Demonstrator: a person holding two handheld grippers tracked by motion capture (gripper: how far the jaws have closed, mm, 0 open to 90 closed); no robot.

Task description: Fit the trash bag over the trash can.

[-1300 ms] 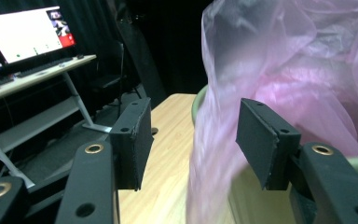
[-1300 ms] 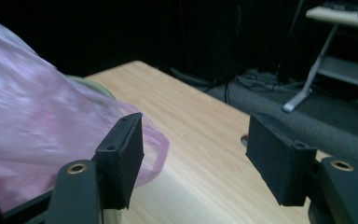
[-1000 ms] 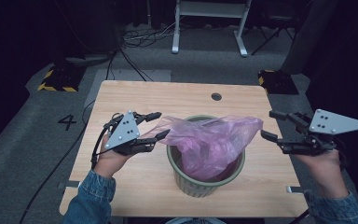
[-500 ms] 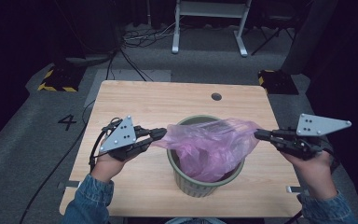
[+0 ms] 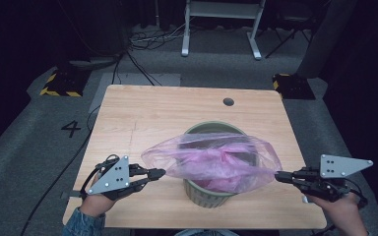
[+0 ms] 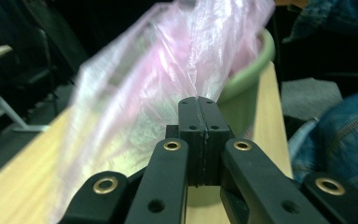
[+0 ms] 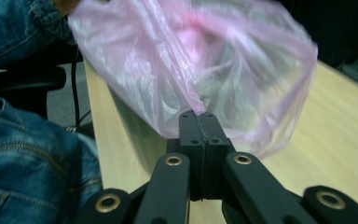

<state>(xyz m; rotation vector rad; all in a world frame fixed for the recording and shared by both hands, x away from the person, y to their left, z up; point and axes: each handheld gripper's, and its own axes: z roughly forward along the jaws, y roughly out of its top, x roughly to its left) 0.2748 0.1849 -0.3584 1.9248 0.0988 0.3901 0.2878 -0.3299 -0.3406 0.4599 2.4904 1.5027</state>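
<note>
High view: a thin, translucent pink plastic bag (image 5: 211,160) is stretched wide over the mouth of a round pale-green plastic bin (image 5: 207,194) that stands near the front edge of the light wooden surface (image 5: 142,110). The left claw (image 5: 160,172) sits at the bag's left edge, just left of the bin, and the right claw (image 5: 278,177) at the bag's right edge, so the bag spans between the two. The rest of the film sags down inside the bin.

In the left gripper view the left claw's jaws have just been closing and now stand pressed together, with a pinch of the pink film caught between their tips; the bag (image 6: 158,79) fans up and away from them toward the green bin's rim (image 6: 251,70). The right gripper view shows the same: the right claw's jaws have just been closing and are clamped on a gathered fold of the bag (image 7: 200,60), which balloons out ahead over the surface (image 7: 335,140). Blue denim sleeves lie at the sides.
</note>
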